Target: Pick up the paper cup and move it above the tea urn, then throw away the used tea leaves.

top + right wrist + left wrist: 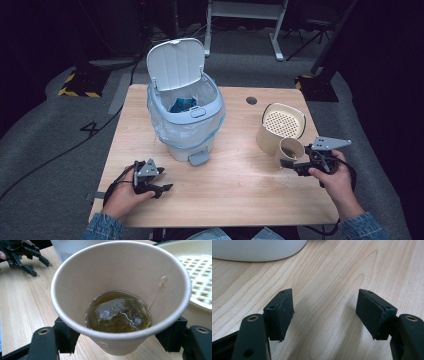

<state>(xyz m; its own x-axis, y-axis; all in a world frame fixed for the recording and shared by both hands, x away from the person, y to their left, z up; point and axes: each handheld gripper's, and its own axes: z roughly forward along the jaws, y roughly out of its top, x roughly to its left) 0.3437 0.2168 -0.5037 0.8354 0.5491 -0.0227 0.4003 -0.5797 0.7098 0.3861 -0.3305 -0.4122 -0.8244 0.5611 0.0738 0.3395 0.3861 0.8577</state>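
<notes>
Paper cup [120, 297] with teabag [117, 313] seemingly gripped between right fingers [66, 336], left fingers [280, 313] apart, empty.

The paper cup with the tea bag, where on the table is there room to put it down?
Bare wood lies between the left tongs and the right tongs holding the paper cup, below the pedal bin. Beside the cream strainer container it is crowded.

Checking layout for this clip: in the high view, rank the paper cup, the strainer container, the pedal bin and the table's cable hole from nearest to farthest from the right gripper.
1. Paper cup, between the right gripper's jaws.
2. Strainer container, just behind the cup.
3. Cable hole, farther back on the table.
4. Pedal bin, across to the left.
</notes>
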